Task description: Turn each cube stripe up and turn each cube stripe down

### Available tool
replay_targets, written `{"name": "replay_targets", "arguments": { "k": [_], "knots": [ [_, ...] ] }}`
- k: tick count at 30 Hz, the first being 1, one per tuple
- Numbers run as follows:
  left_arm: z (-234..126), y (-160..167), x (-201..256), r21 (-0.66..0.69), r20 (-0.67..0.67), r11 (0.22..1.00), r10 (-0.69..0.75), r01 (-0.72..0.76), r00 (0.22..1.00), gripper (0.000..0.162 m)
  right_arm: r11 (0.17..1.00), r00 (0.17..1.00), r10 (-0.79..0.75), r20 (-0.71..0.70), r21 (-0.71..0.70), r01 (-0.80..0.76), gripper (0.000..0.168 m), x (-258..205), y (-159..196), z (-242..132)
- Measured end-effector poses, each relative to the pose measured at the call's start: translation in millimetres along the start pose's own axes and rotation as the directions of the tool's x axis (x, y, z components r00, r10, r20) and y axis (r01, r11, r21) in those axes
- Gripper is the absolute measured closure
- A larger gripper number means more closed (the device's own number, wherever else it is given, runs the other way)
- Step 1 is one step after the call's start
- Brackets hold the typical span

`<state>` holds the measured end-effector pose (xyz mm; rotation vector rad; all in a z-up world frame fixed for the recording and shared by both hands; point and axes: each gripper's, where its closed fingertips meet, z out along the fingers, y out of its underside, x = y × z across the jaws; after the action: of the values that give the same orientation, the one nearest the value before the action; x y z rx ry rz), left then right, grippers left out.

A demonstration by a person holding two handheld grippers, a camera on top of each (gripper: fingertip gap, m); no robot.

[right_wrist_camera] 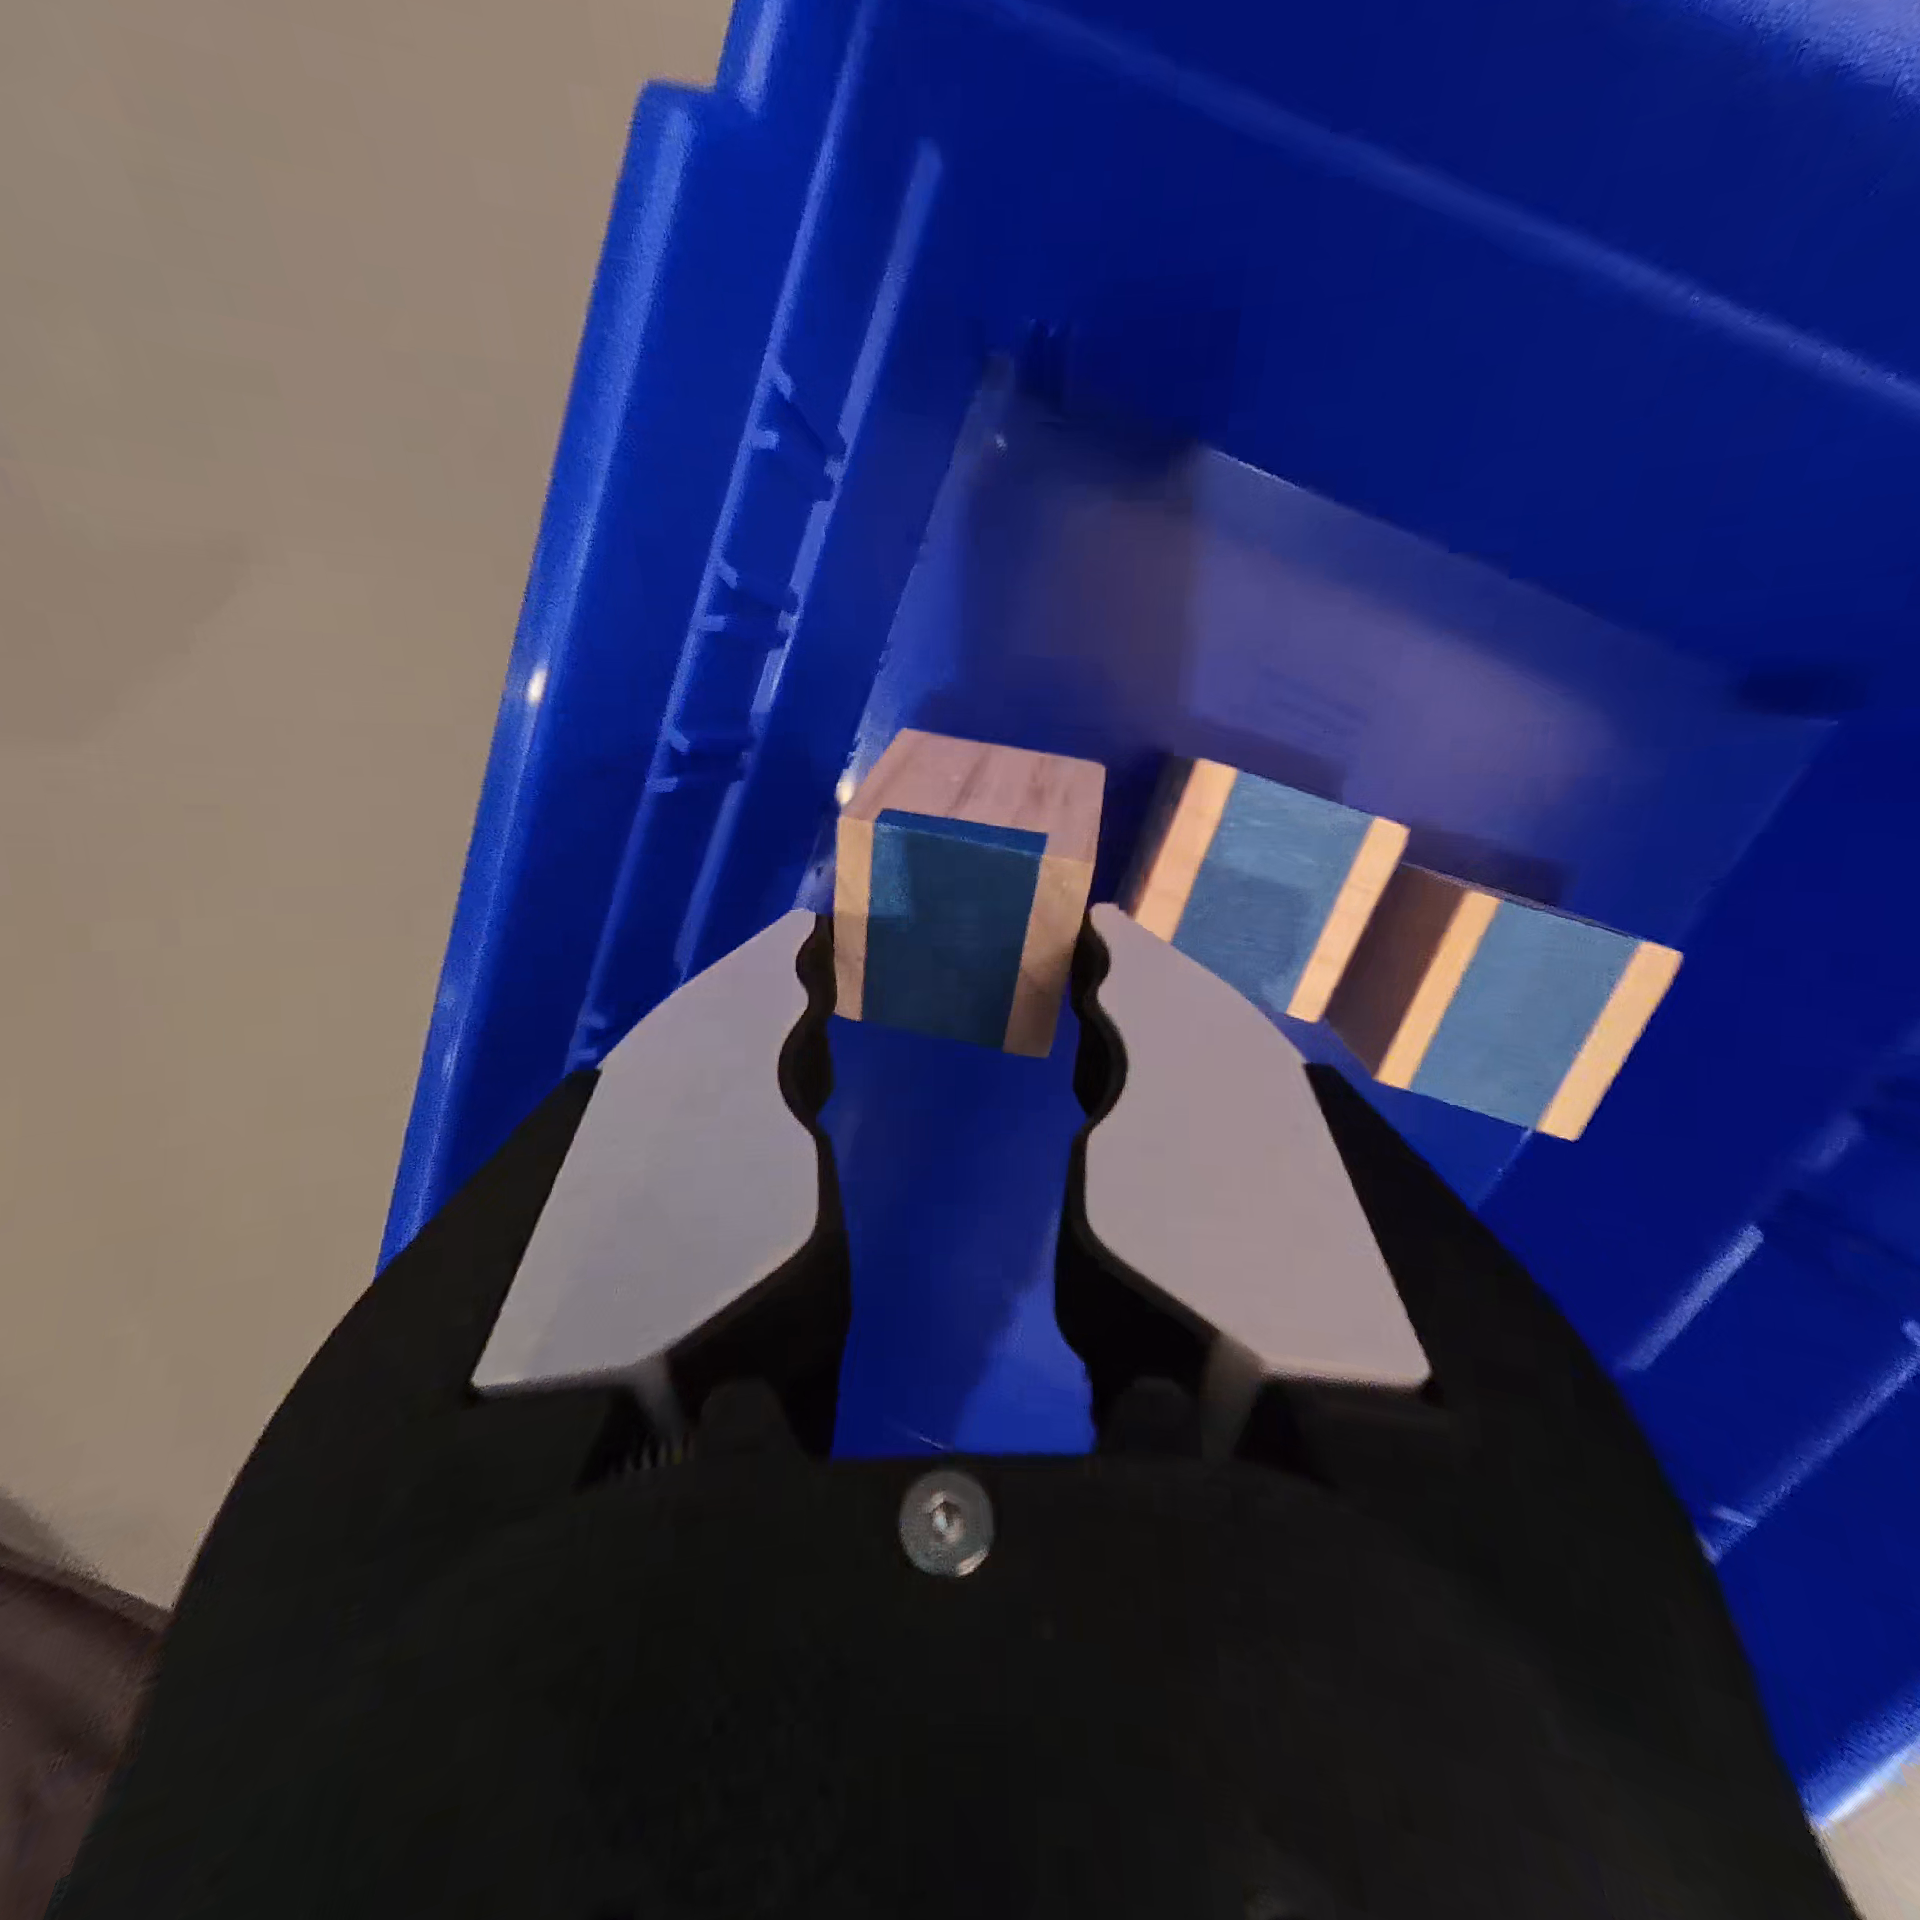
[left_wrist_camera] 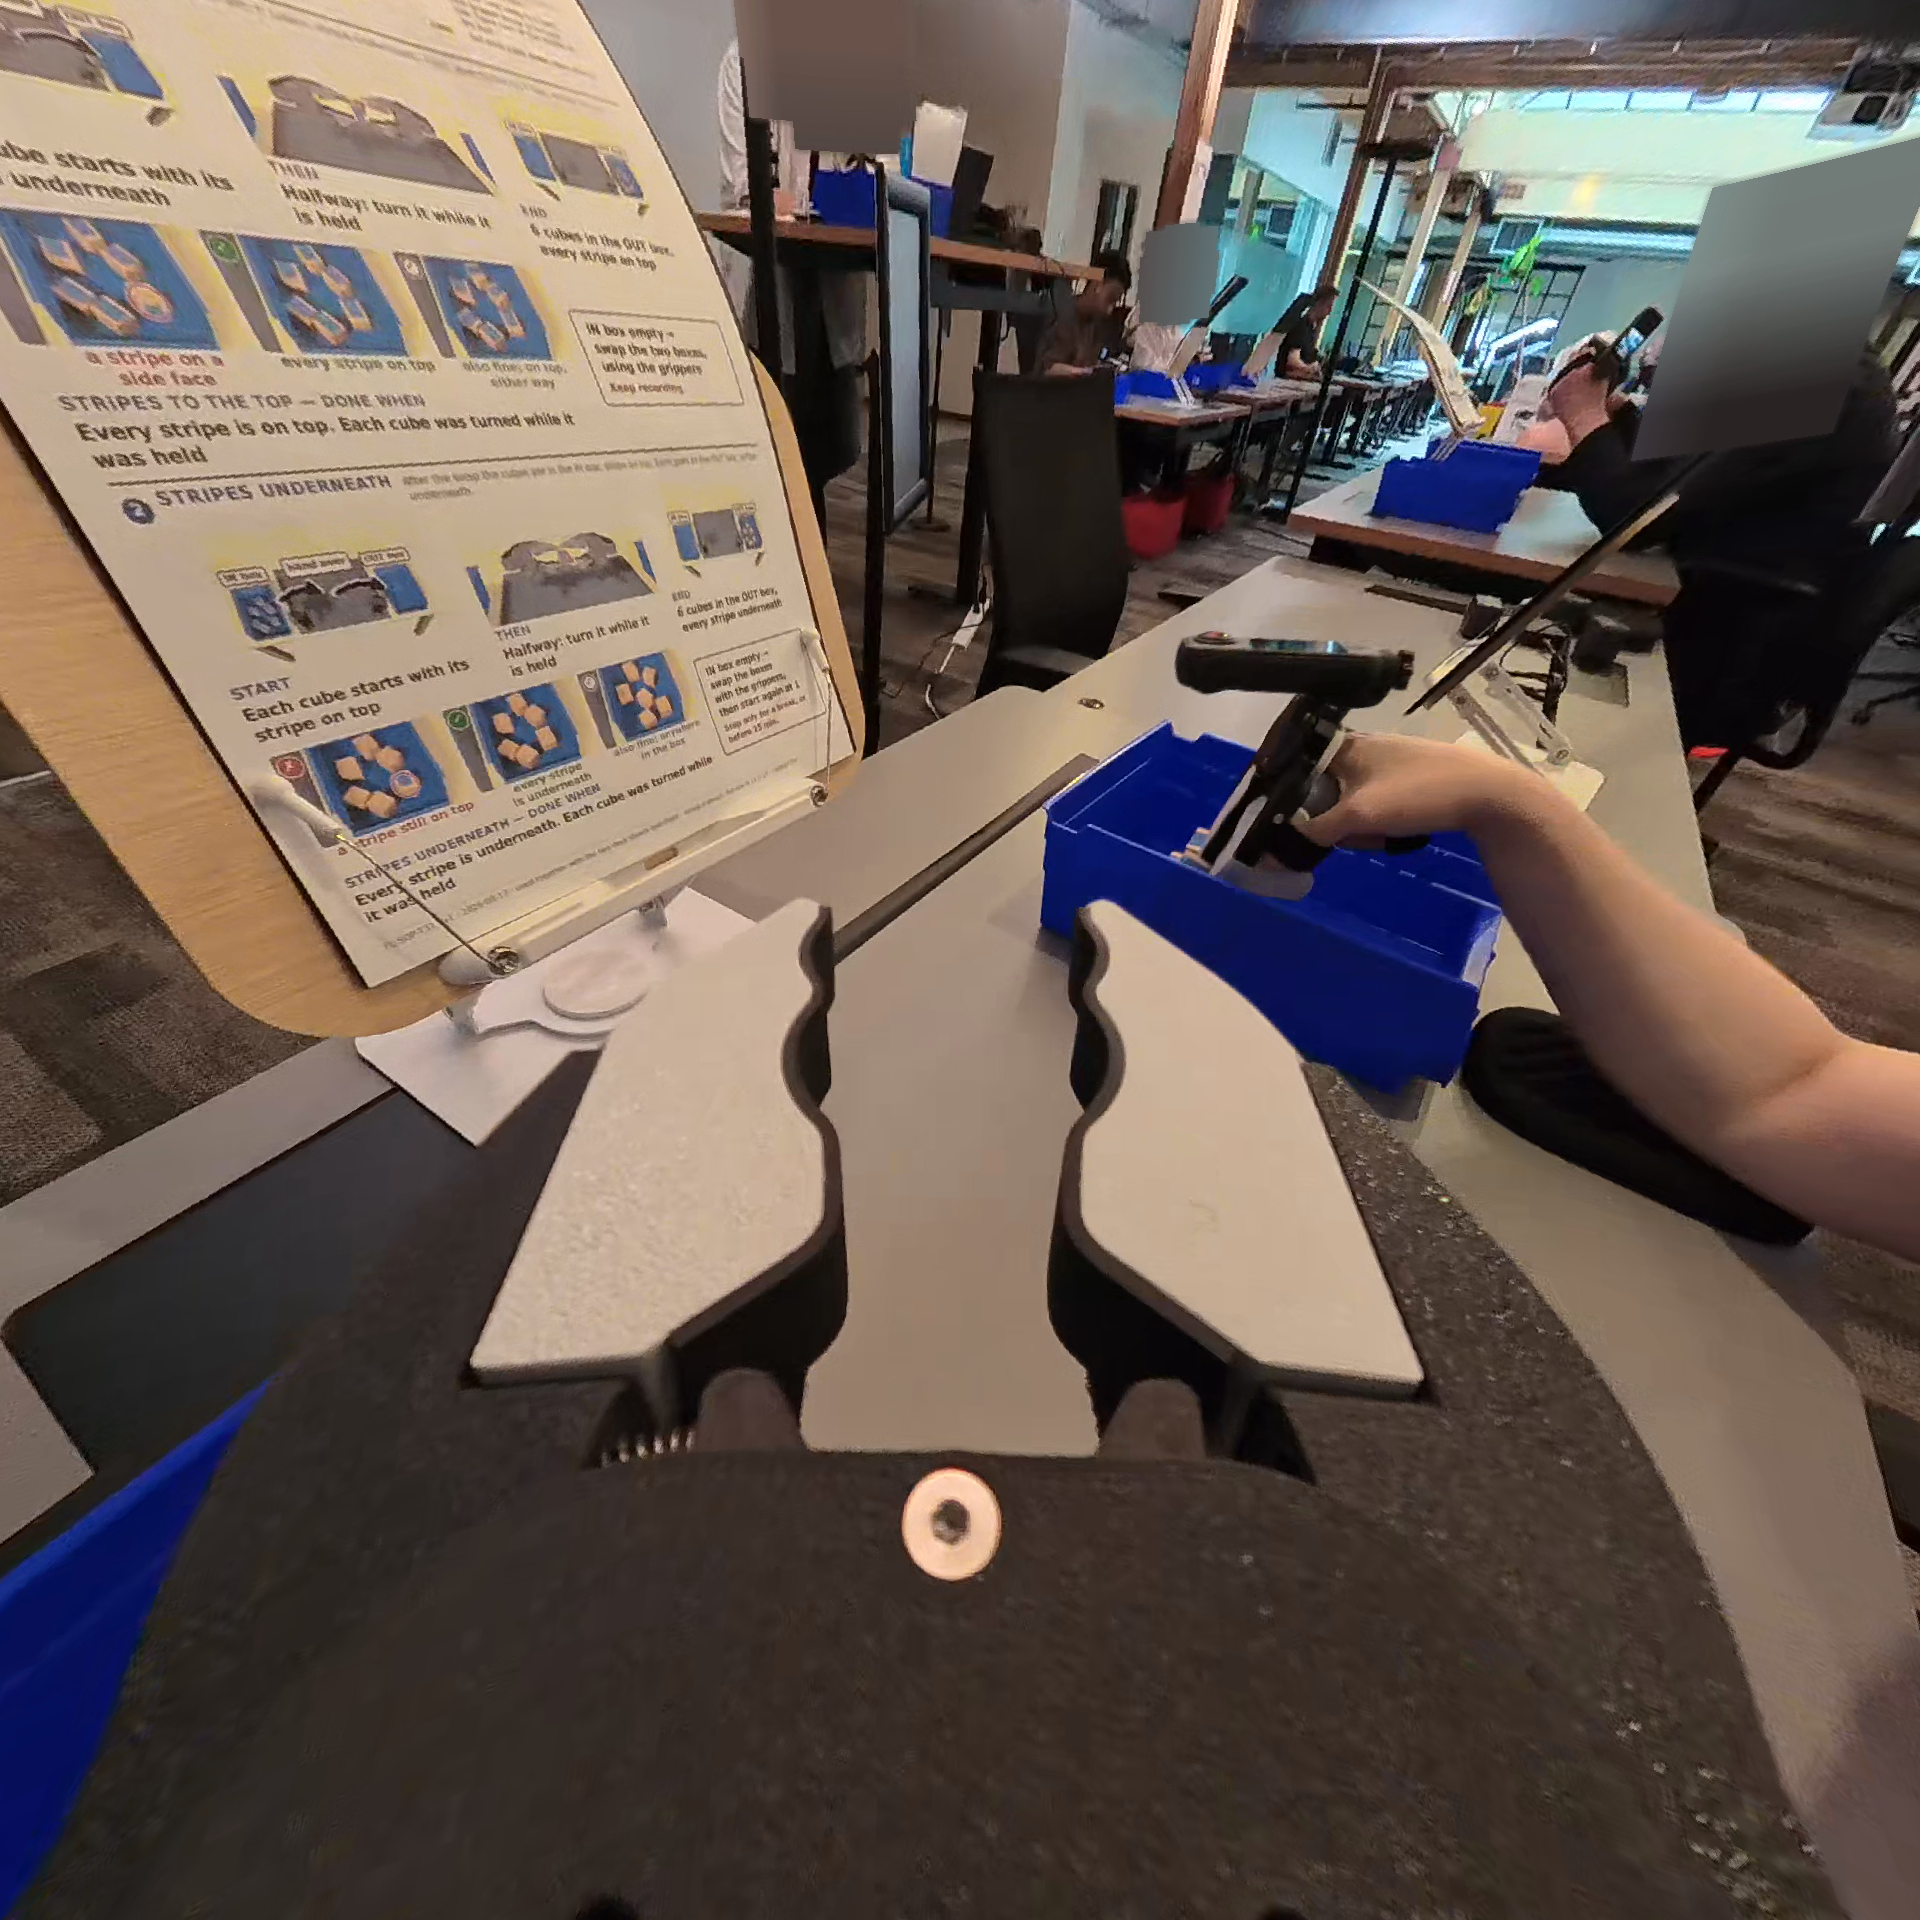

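My right gripper is inside a blue bin, its fingertips closed on the sides of a wooden cube whose blue stripe faces the camera. Two more striped cubes lie side by side on the bin floor to its right, stripes facing up. In the left wrist view my left gripper is open and empty over a dark mat. The right gripper shows there too, held by a hand and dipped into the blue bin.
An instruction sheet on a wooden stand is at the left. Part of a second blue bin shows at the bottom left. A black pad lies under the forearm. People sit at other desks in the background.
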<state>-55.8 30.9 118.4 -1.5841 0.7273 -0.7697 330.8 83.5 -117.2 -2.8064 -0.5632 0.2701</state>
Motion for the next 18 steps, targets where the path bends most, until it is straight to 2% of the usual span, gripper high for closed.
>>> {"name": "replay_targets", "arguments": {
  "k": [3,10,18],
  "knots": [
    [2.8,3.0,4.1,-0.024,-0.013,1.0,0.0,0.0,1.0,0.119,1.0,0.998,0.013,-0.054,0.004,-0.012,0.123,4.9,-4.0,5.4],
    [5.8,10.6,3.4,-0.074,-0.006,0.997,-0.014,0.013,1.0,0.121,0.998,0.997,0.024,-0.073,-0.051,-0.028,0.123,5.3,1.0,20.5],
    [4.5,10.2,5.0,-0.081,-0.015,0.996,-0.024,0.022,1.0,0.121,1.0,0.995,0.022,-0.101,0.011,-0.021,0.121,10.8,-11.5,18.7]
  ]
}}
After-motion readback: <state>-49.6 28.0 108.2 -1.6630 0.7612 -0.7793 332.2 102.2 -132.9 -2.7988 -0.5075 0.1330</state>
